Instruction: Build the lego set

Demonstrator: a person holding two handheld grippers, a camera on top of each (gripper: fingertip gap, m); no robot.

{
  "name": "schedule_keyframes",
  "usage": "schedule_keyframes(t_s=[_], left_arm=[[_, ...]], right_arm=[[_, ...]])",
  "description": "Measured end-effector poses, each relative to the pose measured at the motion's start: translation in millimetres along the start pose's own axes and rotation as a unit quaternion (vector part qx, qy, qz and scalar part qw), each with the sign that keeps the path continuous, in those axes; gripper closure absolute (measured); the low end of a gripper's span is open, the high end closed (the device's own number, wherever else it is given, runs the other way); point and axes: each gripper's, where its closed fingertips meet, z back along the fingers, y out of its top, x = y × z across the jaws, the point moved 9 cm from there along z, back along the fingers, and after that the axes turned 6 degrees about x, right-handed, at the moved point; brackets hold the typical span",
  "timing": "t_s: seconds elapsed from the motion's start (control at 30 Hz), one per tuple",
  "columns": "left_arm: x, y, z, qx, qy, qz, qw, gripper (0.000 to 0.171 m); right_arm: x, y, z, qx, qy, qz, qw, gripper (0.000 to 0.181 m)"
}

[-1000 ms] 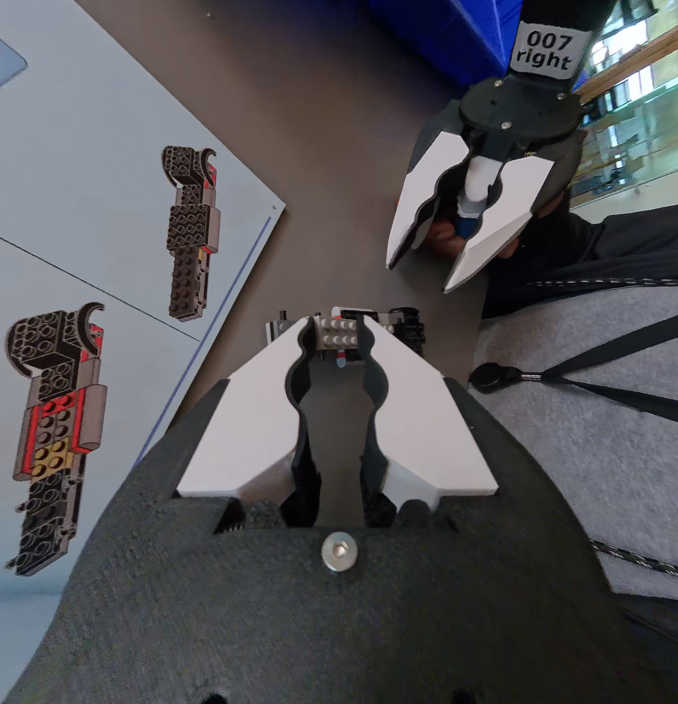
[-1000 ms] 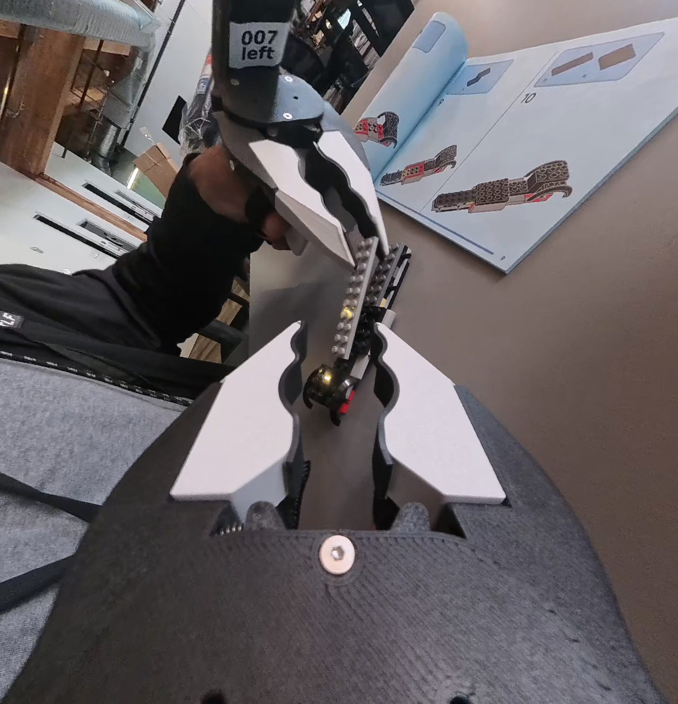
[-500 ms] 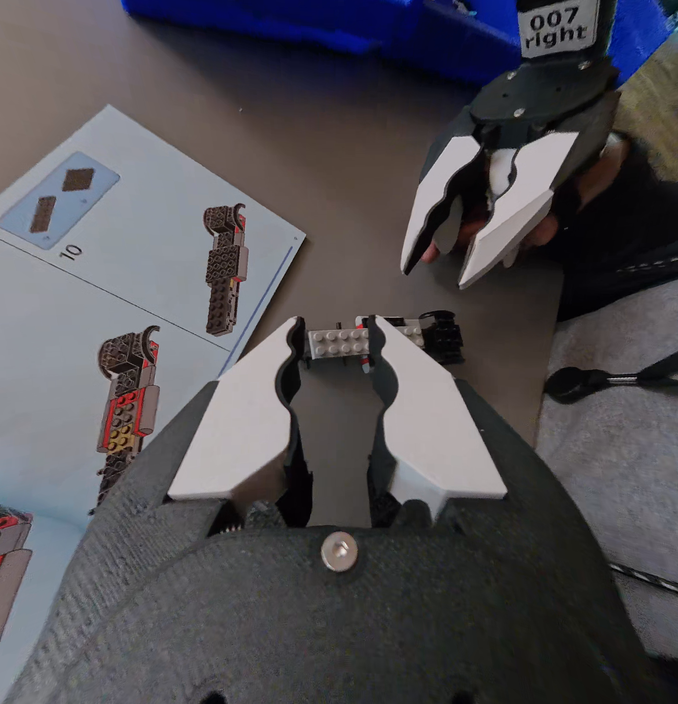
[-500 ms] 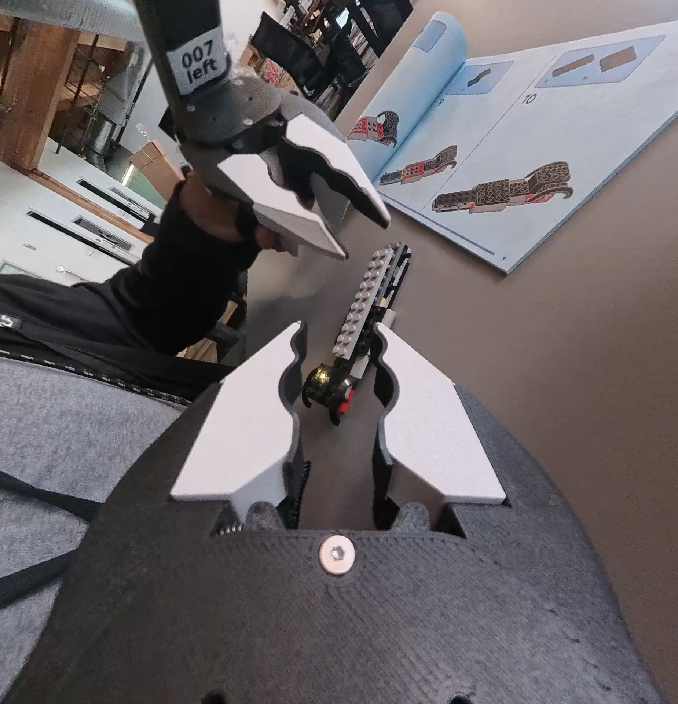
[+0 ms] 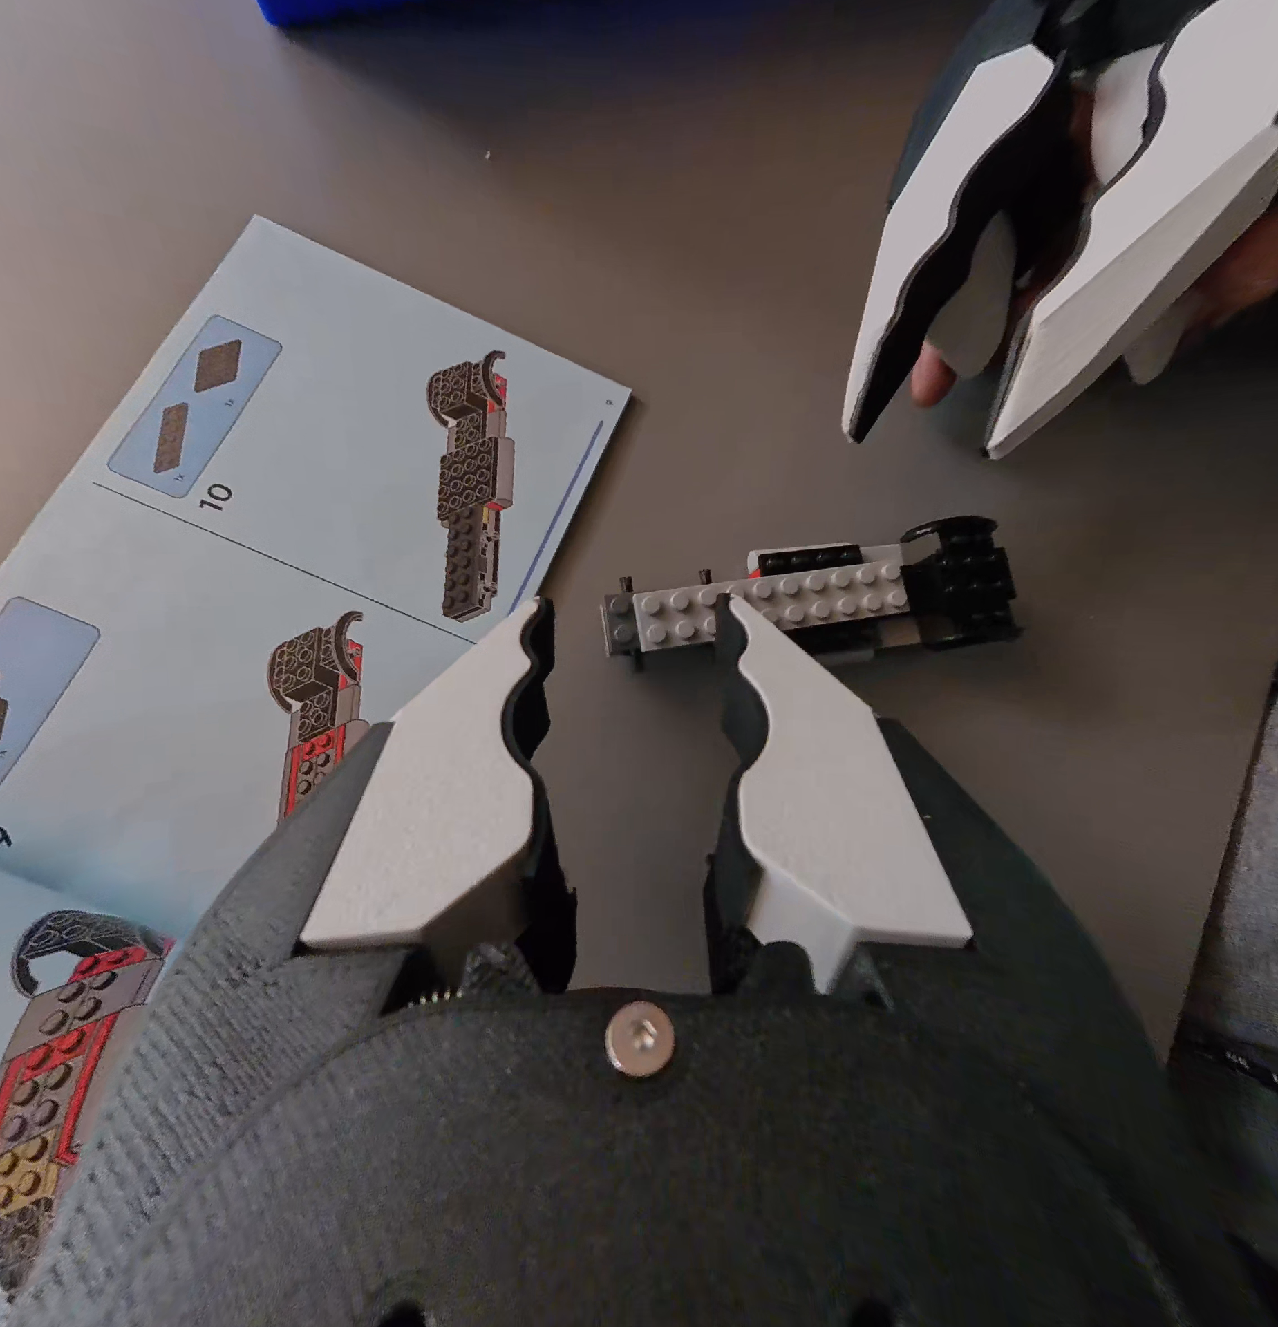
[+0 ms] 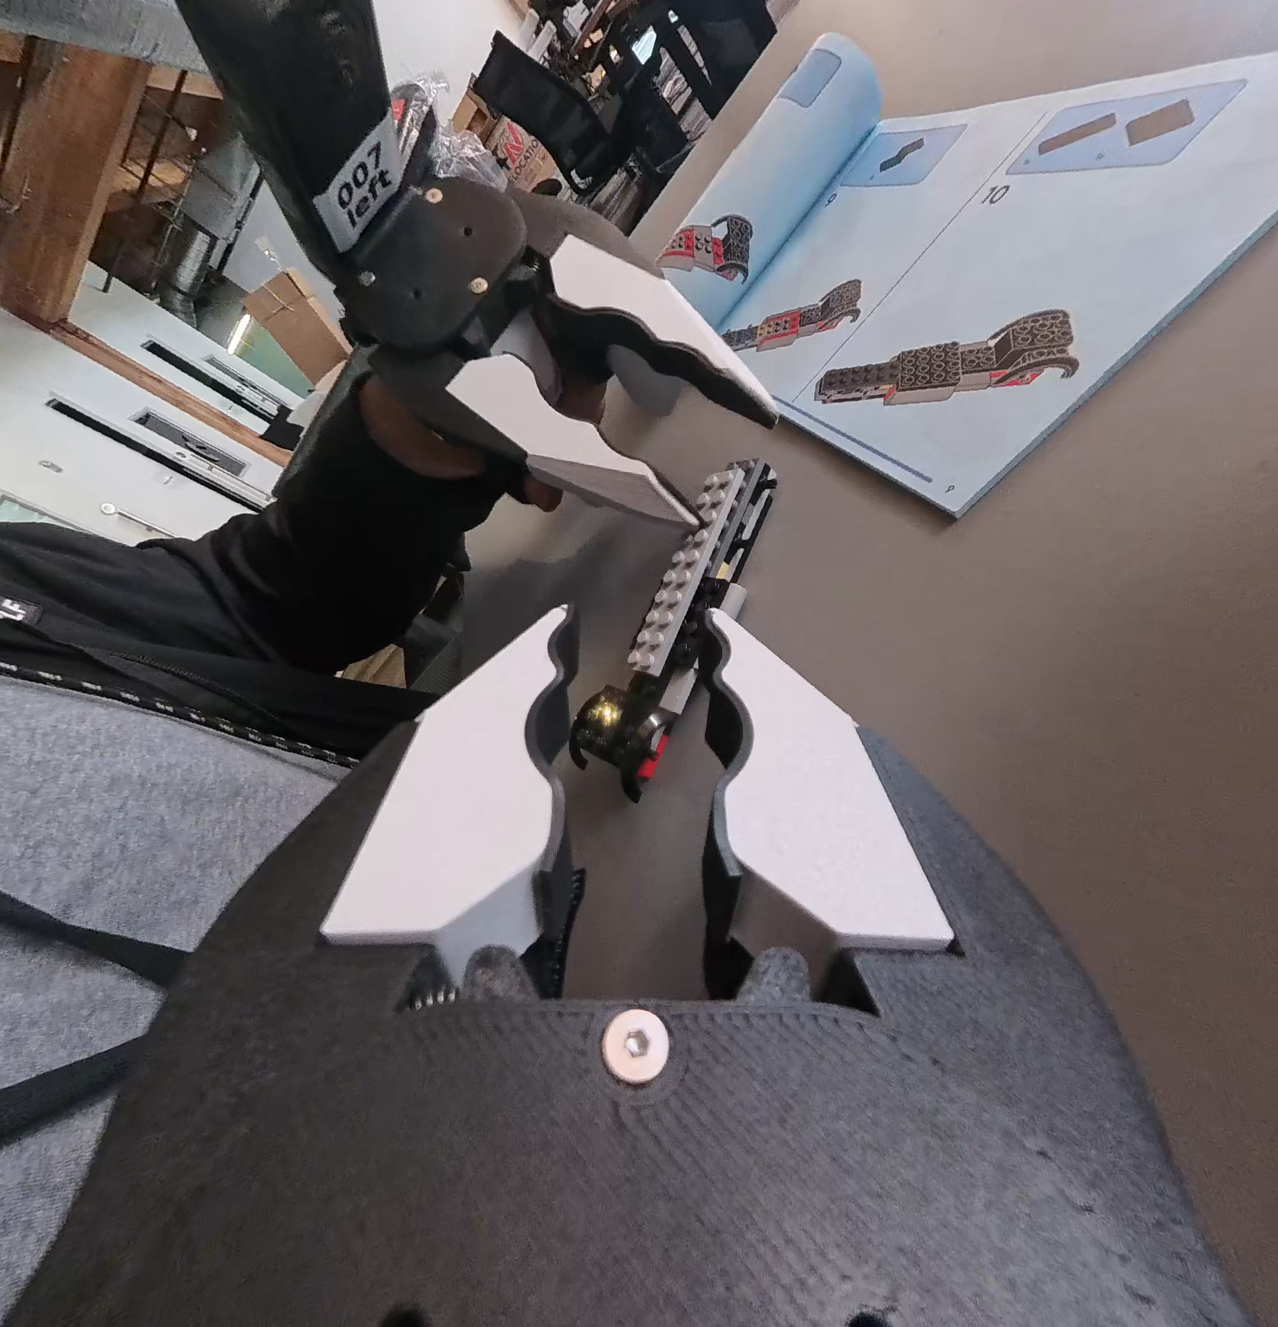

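The partly built lego model [image 5: 801,603], a long grey studded plate with a black curved end, lies flat on the brown table [image 5: 693,215]. My left gripper [image 5: 636,610] is open and empty, its right fingertip over the plate's left part. In the right wrist view one left gripper fingertip [image 6: 664,506] is at the model's [image 6: 693,581] far end; I cannot tell whether it touches. My right gripper [image 6: 639,617] is open and empty, with the model's black end low between its fingers. It also shows in the left wrist view [image 5: 923,438], just beyond the model.
The open instruction booklet [image 5: 298,538] lies left of the model and also shows in the right wrist view [image 6: 1016,251]. A blue container edge [image 5: 334,11] is at the back. The person's grey clothing [image 5: 1268,897] is past the table's near edge.
My left gripper opened, let go of the grey plate and drew back and up. The model went from tilted in its grip to lying flat. The right gripper stayed open.
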Motion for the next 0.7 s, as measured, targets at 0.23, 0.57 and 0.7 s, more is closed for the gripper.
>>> schedule_keyframes(t_s=[0.23, 0.57, 0.7], left_arm=[[-4.7, 0.9, 1.4, -0.002, 0.006, -0.004, 1.0, 0.127], [-6.5, -0.6, 2.3, -0.001, -0.004, 0.007, 1.0, 0.128], [-6.4, -2.1, 1.2, 0.002, -0.023, 0.027, 0.999, 0.134]], right_arm=[[0.1, 0.0, 0.1, 0.0, 0.001, -0.001, 1.0, 0.146], [-0.5, -0.3, 0.3, 0.0, 0.004, 0.0, 1.0, 0.146], [-0.8, -0.5, 0.2, -0.001, 0.006, 0.001, 1.0, 0.146]])
